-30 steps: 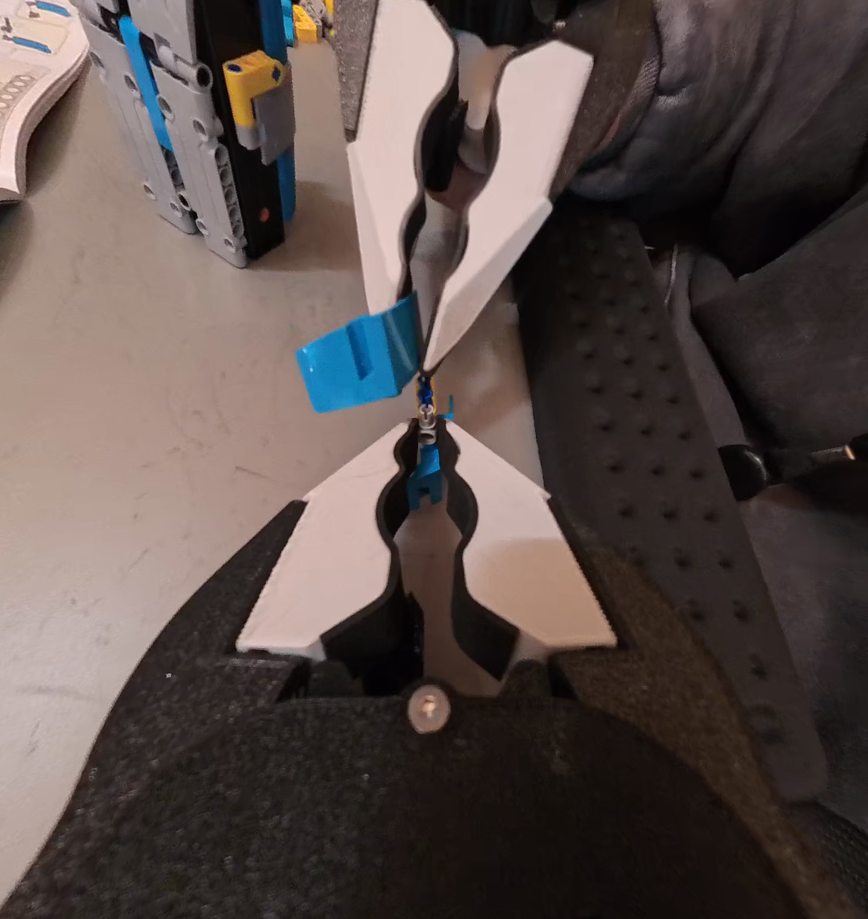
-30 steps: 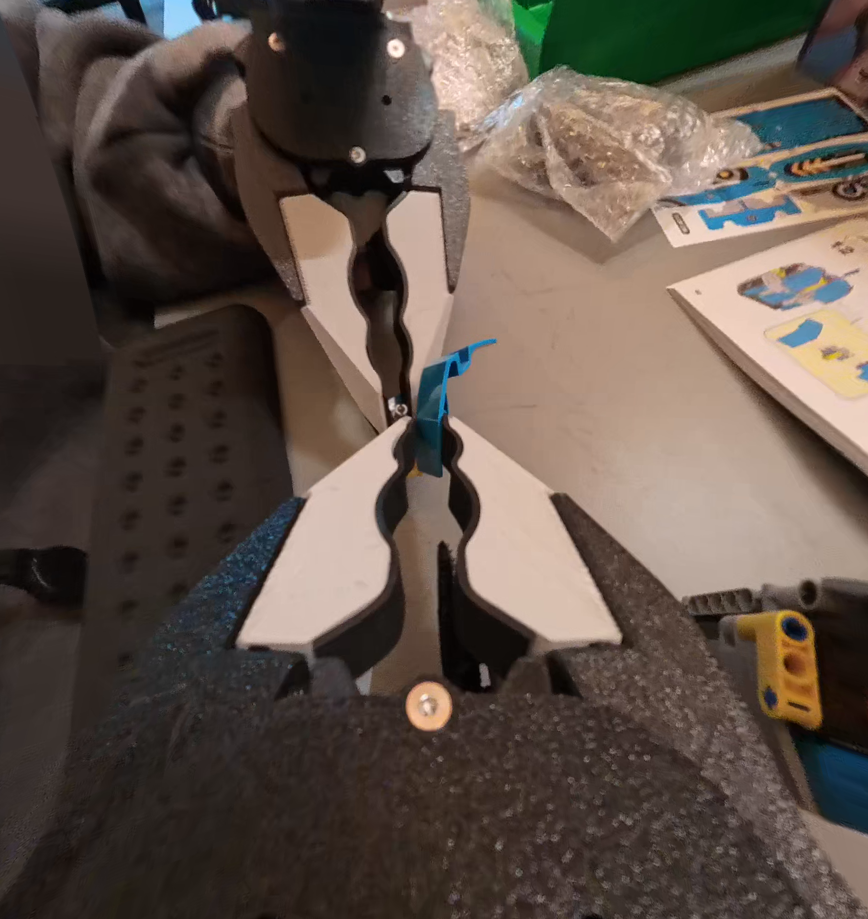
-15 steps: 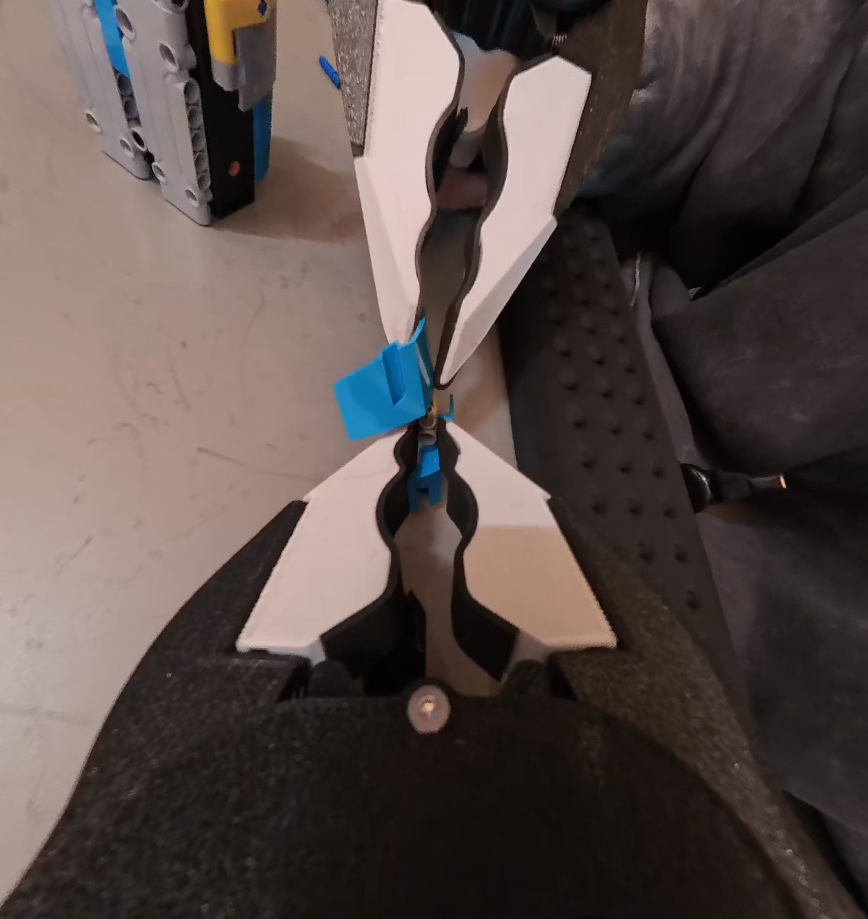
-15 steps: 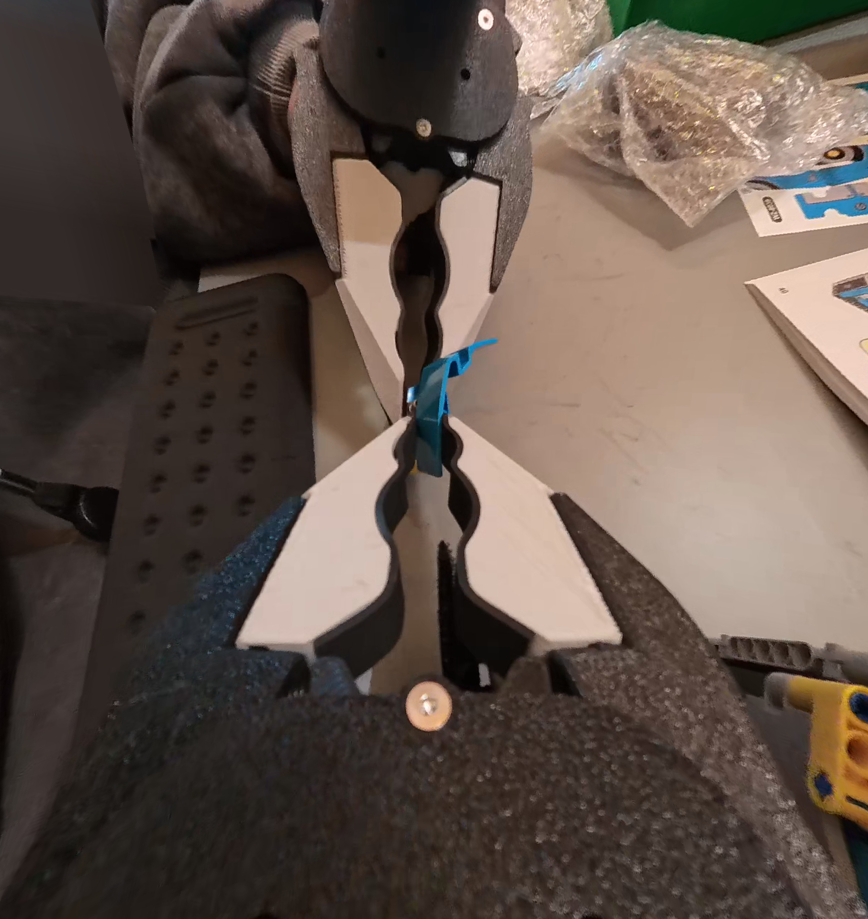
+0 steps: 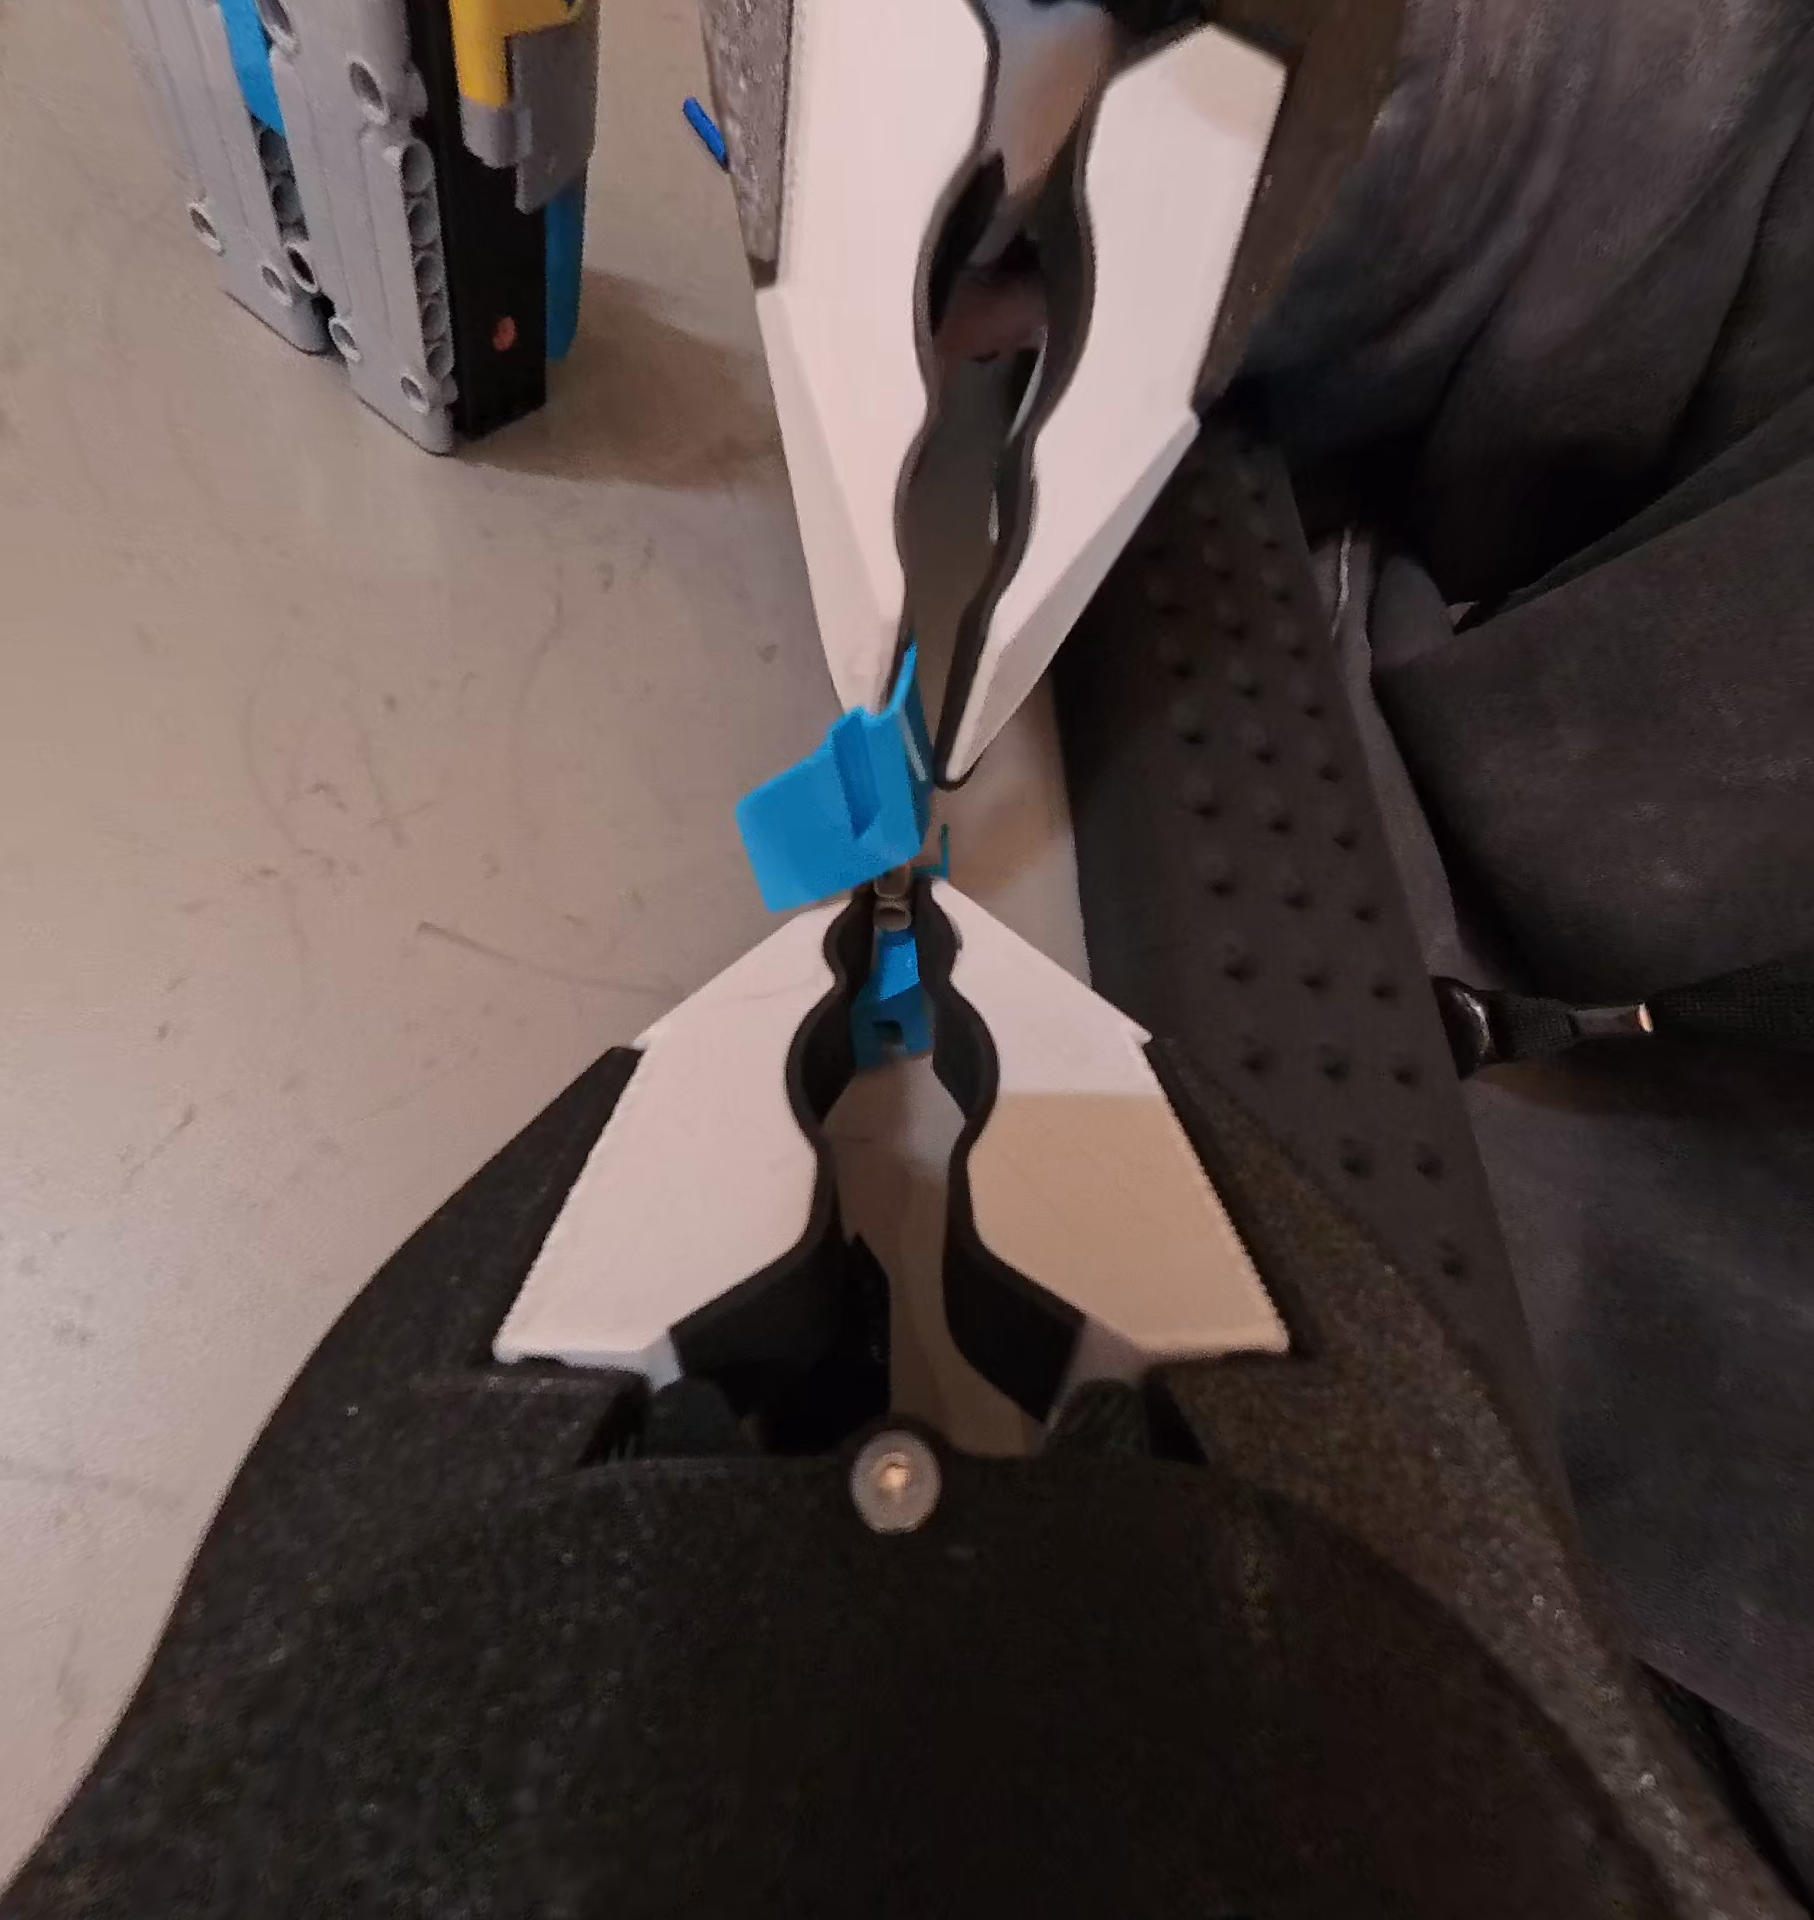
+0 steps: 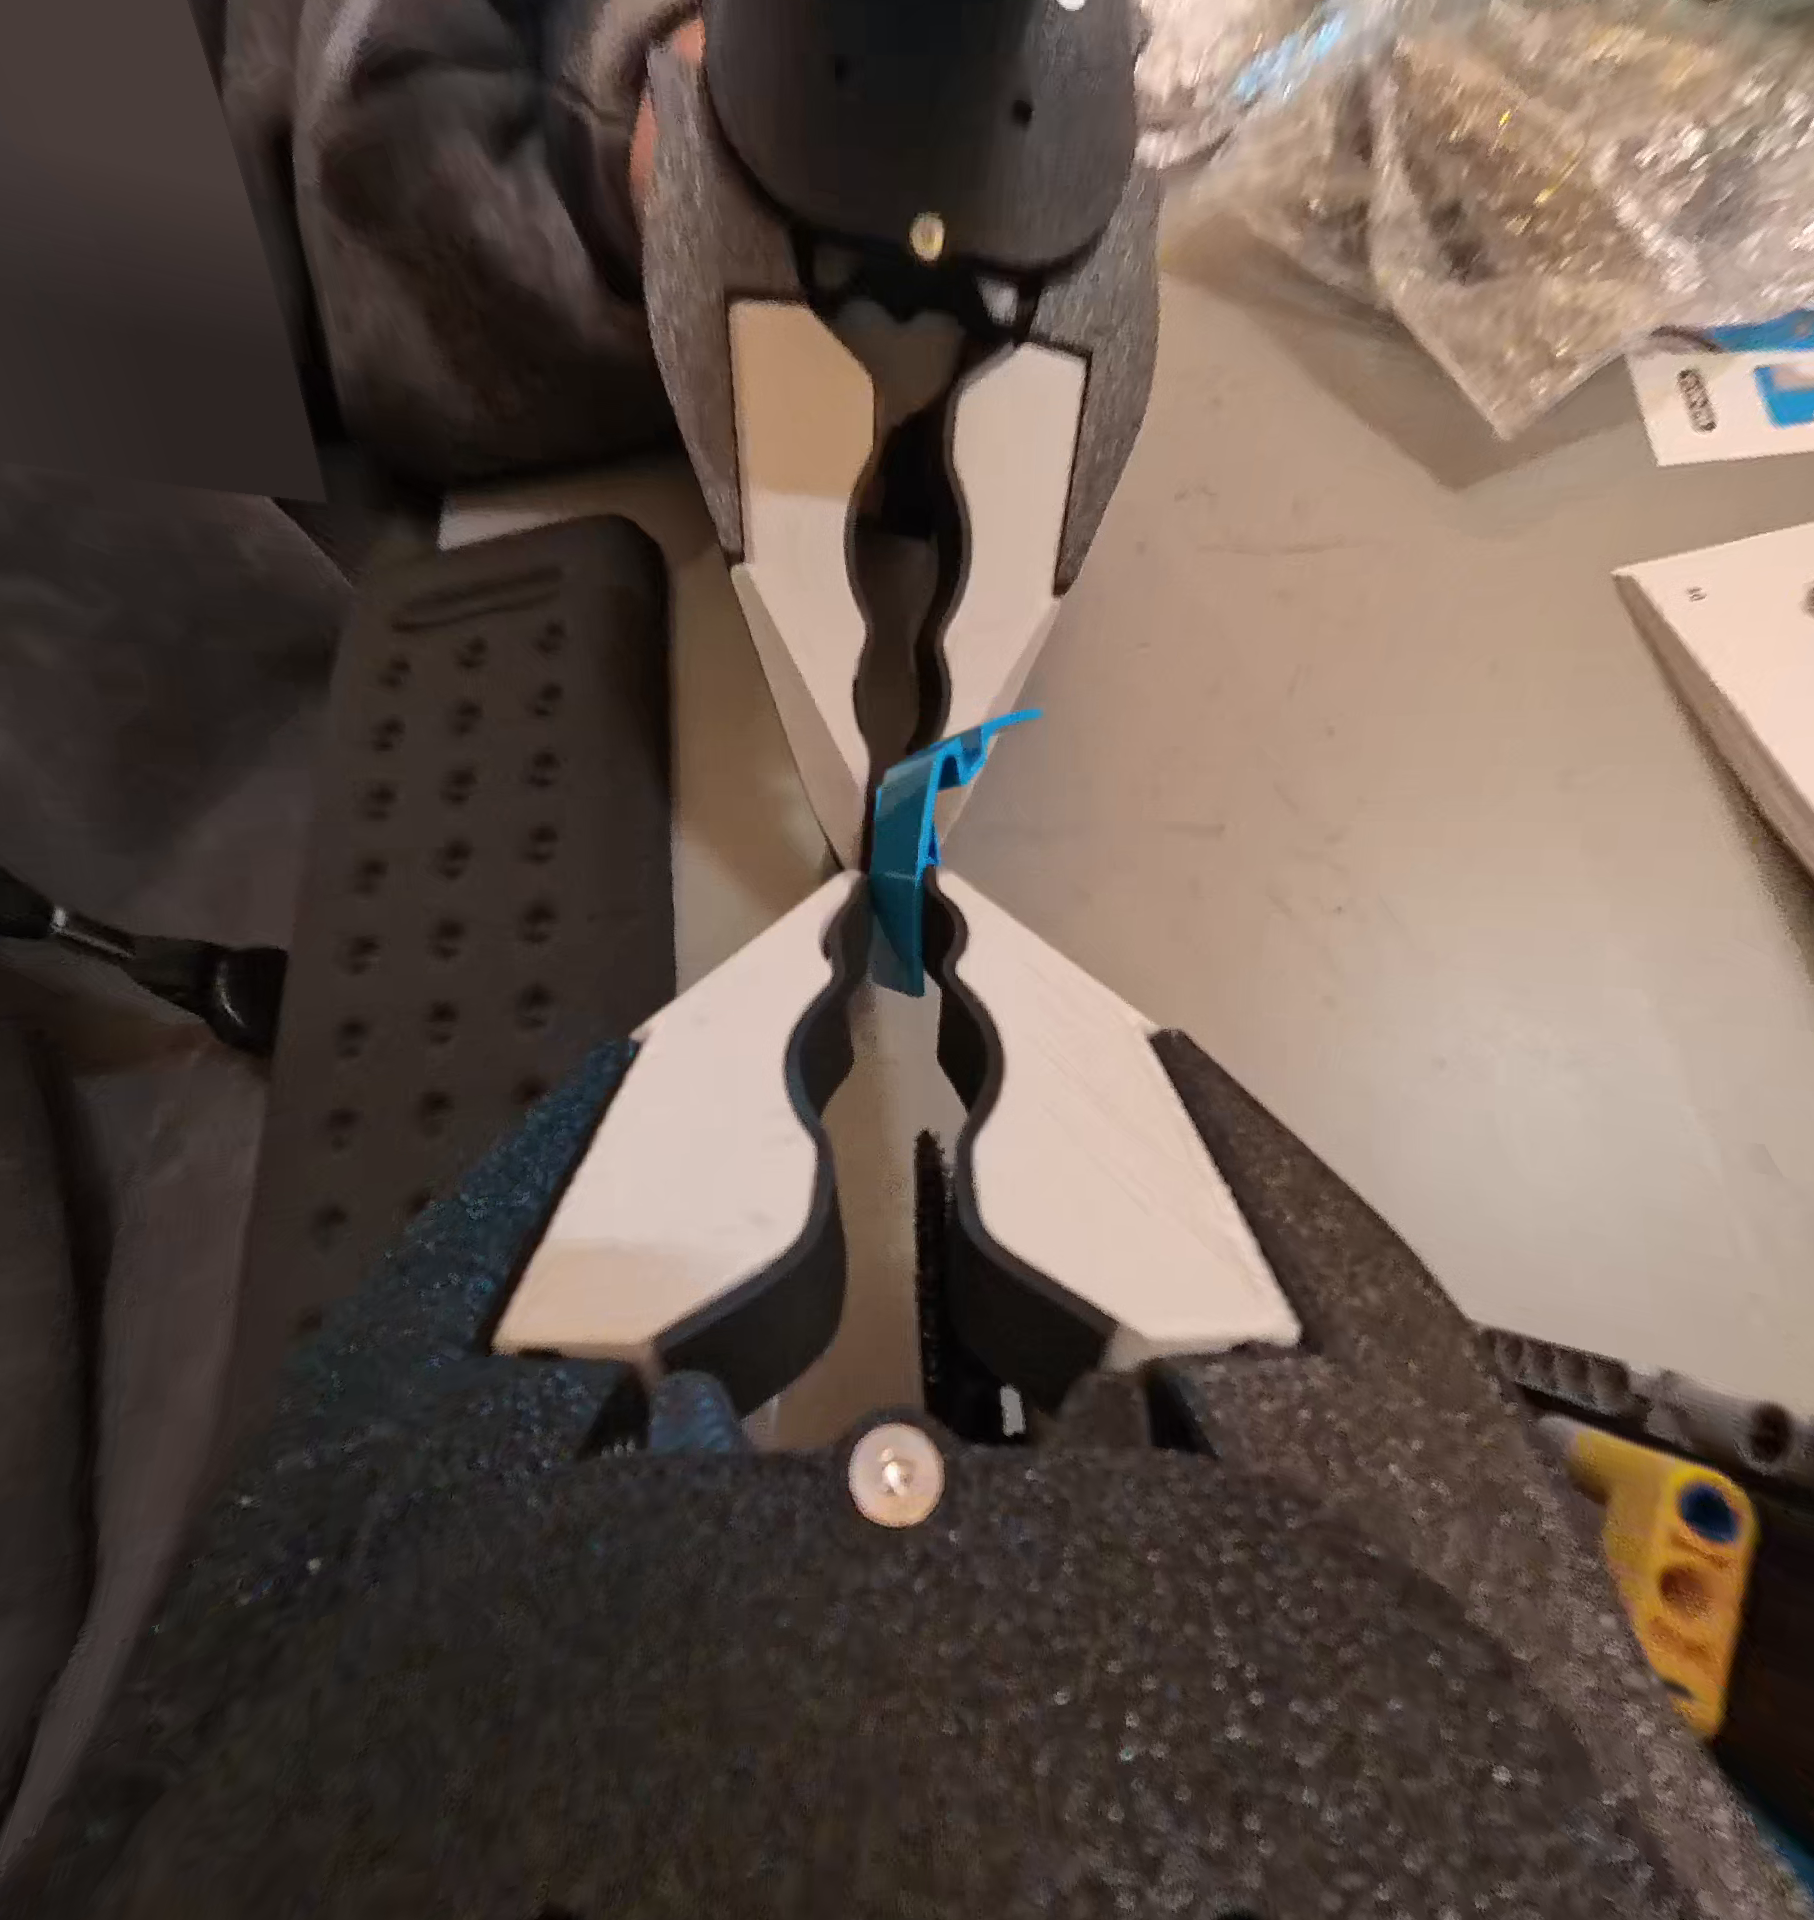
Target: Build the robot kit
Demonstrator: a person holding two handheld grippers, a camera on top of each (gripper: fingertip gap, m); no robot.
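Two claws (image 5: 898, 914), blue pieces (image 5: 830, 821)

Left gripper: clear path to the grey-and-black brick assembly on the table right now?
Probably not yet: the left gripper is shut on a small blue pin, though bare table lies toward the brick assembly.

hobby workbench: brick model (image 5: 394, 208), instruction booklet (image 6: 1755, 707), parts bags (image 6: 1568, 177).

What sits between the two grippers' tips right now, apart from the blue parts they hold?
Nothing visible. The left gripper is shut on a small blue pin, the right gripper on a blue panel. The two parts sit tip to tip above the table; whether they touch is unclear.
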